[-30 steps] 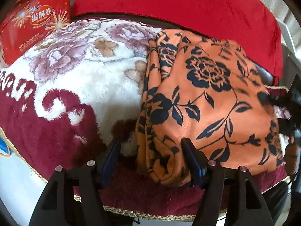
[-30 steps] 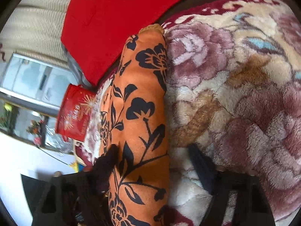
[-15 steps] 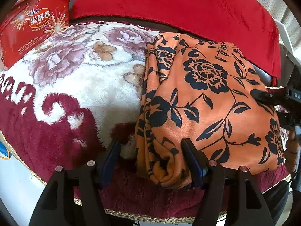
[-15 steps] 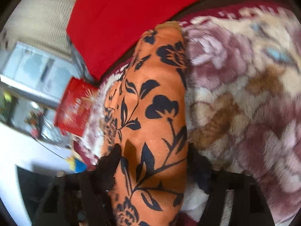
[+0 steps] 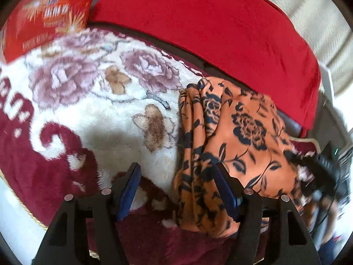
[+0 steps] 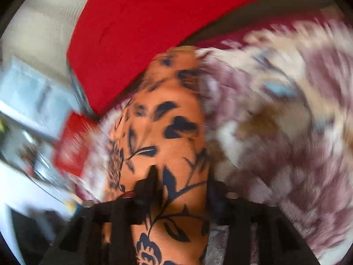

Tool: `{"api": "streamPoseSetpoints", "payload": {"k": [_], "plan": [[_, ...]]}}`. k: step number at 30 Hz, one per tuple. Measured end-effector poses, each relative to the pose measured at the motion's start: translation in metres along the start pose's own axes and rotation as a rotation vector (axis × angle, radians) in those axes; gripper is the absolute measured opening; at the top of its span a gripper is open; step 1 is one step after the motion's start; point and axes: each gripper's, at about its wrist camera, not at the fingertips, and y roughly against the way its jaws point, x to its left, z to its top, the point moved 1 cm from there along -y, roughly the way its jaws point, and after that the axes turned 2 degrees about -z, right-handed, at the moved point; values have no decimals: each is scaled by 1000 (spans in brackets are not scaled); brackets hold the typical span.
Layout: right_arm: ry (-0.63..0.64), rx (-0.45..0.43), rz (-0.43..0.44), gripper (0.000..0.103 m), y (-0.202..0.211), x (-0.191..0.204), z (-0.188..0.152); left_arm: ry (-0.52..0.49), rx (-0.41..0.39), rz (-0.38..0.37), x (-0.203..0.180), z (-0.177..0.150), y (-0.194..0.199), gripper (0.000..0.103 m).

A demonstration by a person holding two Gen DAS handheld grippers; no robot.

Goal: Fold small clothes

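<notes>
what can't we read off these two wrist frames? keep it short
- Right wrist: motion blur hides whether the right gripper has pinched the orange floral garment.
- Left wrist: lettering on the red box is blurred, and the frame edge crops it.
- Left wrist: the garment's near-right edge is lost behind the left gripper's finger and blur.
- Both: its folded layers hide the garment type.

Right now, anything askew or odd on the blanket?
The orange black-flowered folded garment is uneven: its left edge is bunched into loose ridges, not flat on the plush floral blanket. The right hand-held gripper is closed on one end. The left hand-held gripper is open at the bunched edge. No spills or damage.
</notes>
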Motion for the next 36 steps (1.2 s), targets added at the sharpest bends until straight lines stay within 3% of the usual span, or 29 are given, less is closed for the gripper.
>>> {"api": "streamPoseSetpoints", "payload": {"k": [7,8,9,14,16,18,20,21,22,26,30,32,35,36], "plan": [[24,17,40,66,10,-4,-2,18,136,-80,-4,-14,-21,69],[32,19,41,66,11,-4,-1,20,157,-91,-4,-18,-26,60],[42,28,46,66,7,1,-1,14,169,-127,-5,-22,-31,33],[114,48,11,65,-10,13,-4,64,180,-172,-4,-21,-30,27],[120,48,16,53,-7,18,-2,60,131,-210,-8,-15,-15,26],[145,29,0,53,-2,24,-2,77,126,-215,-5,-14,-15,28],[126,28,3,59,-3,18,-1,127,201,-195,7,-25,-35,41],[75,42,11,75,-7,9,0,152,210,-211,14,-32,-42,41],[36,56,24,77,-8,0,1,159,195,-225,14,-33,-39,41],[29,57,56,77,-6,-1,-1,109,152,-170,3,-25,-23,46],[49,42,67,77,-7,13,9,95,82,-154,-2,0,-17,61],[59,49,58,77,-12,17,16,100,75,-157,-3,14,-26,61],[83,88,26,76,-26,16,23,115,177,-158,-4,24,-62,60],[105,119,13,67,-35,20,24,106,189,-183,-7,25,-70,40]]}}
